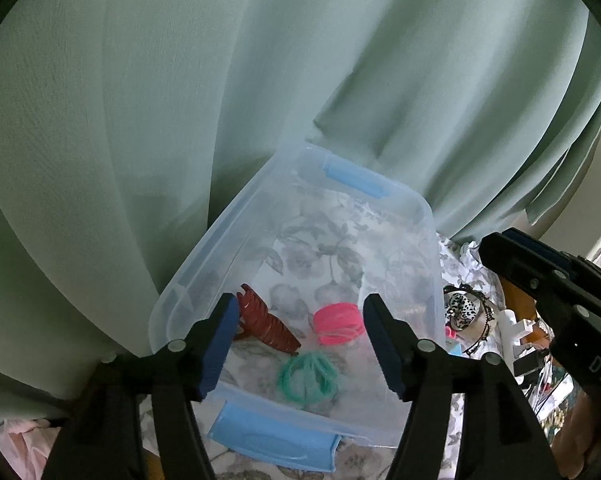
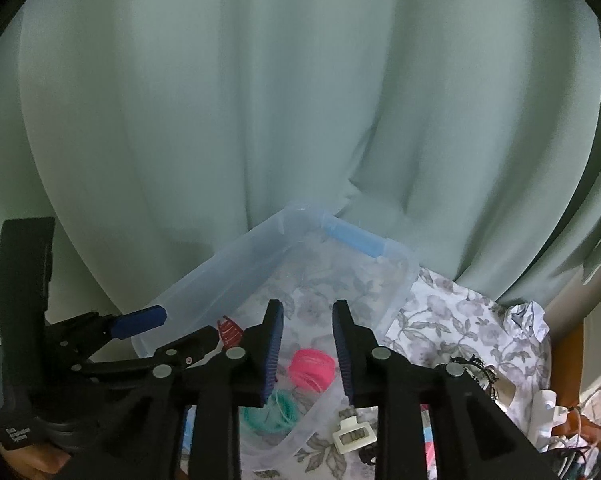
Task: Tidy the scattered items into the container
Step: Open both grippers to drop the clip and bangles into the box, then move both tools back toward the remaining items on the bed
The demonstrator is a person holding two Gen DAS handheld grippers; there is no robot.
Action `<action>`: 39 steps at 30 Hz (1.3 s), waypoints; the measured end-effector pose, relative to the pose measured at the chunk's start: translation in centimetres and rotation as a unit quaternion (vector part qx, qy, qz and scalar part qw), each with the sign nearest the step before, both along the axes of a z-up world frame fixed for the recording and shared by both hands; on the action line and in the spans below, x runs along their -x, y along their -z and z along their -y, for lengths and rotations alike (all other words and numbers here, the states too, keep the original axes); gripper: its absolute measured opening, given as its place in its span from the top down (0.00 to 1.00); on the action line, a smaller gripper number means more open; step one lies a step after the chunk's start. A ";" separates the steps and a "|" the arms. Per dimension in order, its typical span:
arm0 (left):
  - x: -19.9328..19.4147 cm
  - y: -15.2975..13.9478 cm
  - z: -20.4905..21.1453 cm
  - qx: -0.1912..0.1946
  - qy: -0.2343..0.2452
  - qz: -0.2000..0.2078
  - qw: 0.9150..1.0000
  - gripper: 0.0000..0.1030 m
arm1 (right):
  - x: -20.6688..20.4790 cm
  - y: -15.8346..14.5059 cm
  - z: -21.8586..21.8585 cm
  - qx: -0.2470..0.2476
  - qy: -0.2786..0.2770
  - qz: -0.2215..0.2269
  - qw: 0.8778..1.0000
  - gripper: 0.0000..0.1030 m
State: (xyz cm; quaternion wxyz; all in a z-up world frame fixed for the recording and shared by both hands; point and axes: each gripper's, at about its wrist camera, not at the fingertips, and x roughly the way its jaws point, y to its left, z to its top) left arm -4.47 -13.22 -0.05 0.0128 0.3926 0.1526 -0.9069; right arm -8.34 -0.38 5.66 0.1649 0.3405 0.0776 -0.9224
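Three items lie in the clear plastic bin (image 1: 404, 204): a red-brown claw clip (image 1: 266, 320), a pink hair-tie bundle (image 1: 338, 322) and a teal hair-tie bundle (image 1: 306, 376). My left gripper (image 1: 300, 344) hangs over them, fingers apart, empty. My right gripper (image 2: 306, 352) stands slightly parted, empty. Its body reads "DAS", rest cut off. A white clip (image 2: 354, 436) lies outside, on the floral cloth (image 2: 452, 320).

Surface: floral grey-on-white cloth (image 2: 452, 320). On it, ahead of and below both grippers, a clear plastic bin (image 1: 428, 216) with blue latches. Right of the right gripper: crumpled paper (image 2: 526, 318), a black lace band (image 2: 474, 366); just below its fingertips, a small white clip (image 2: 354, 436).
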 end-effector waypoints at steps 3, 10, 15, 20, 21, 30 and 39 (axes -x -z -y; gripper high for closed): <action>-0.6 -0.4 -0.2 0.005 -0.002 0.001 1.000 0.32 | -0.2 0.1 -0.2 0.003 0.003 0.002 1.000 0.63; -0.7 -0.2 -0.5 0.006 -0.006 0.009 1.000 0.32 | -0.7 0.1 -0.8 0.007 0.007 0.001 1.000 0.53; -0.9 -0.2 -0.5 0.005 -0.018 0.013 1.000 0.32 | -1.0 0.1 -1.6 0.017 0.016 0.003 1.000 0.50; -1.0 -0.4 -0.9 0.013 -0.021 0.010 1.000 0.32 | -1.2 0.1 -2.5 0.030 0.024 0.007 0.999 0.50; -1.1 -0.5 -1.0 0.015 -0.021 0.010 1.000 0.32 | -1.3 0.0 -2.7 0.033 0.024 0.006 0.999 0.50; -1.6 -1.6 -2.1 0.037 -0.021 -0.009 0.999 0.32 | -2.0 -0.4 -4.2 0.047 0.032 0.001 0.998 0.50; -2.6 -3.4 -4.0 0.066 -0.018 -0.042 0.997 0.32 | -3.0 -0.9 -6.8 0.059 0.049 -0.009 0.997 0.50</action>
